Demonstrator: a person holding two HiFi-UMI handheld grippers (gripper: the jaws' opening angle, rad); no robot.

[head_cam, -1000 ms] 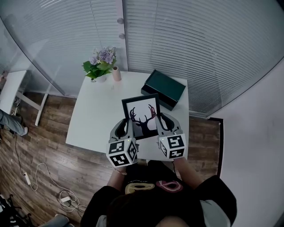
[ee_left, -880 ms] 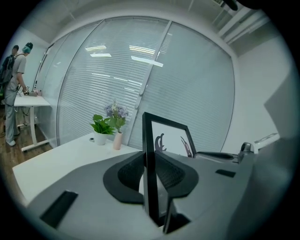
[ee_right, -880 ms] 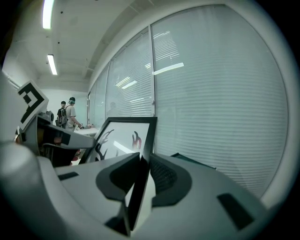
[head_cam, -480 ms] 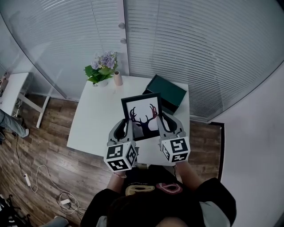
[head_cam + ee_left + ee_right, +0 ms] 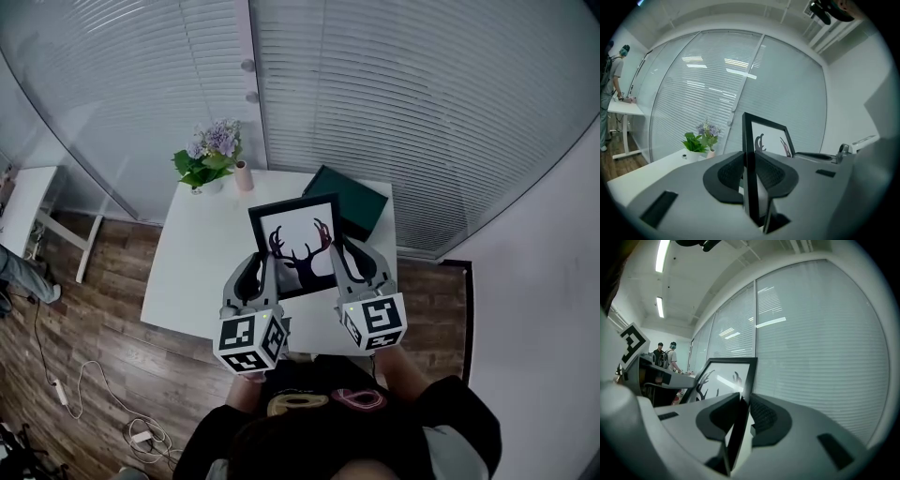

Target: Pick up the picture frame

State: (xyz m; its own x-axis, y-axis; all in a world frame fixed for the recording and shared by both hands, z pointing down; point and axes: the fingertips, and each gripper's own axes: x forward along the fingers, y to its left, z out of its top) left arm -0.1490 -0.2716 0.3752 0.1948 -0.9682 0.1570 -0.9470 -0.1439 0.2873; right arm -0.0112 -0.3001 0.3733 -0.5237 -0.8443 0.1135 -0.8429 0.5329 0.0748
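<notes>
A black picture frame [image 5: 300, 246] with a dark antler print on white hangs above the white table [image 5: 202, 262], held at both sides. My left gripper [image 5: 265, 274] is shut on the frame's left edge, which runs upright between the dark pads [image 5: 732, 174] as a black bar [image 5: 750, 173]. My right gripper [image 5: 339, 262] is shut on the frame's right edge [image 5: 740, 425], its pads [image 5: 761, 417] pressed to either side. The antler print [image 5: 712, 380] shows to the left in the right gripper view.
On the table's far edge stand a pot of purple flowers [image 5: 208, 155] and a small pink vase [image 5: 244, 175]. A dark green box [image 5: 349, 199] lies at the far right corner, partly behind the frame. White blinds close off the back. Cables lie on the wooden floor [image 5: 75, 375].
Both grippers have risen together with the frame in them, so it stands higher over the table and larger in the head view. The grip on both edges is unchanged.
</notes>
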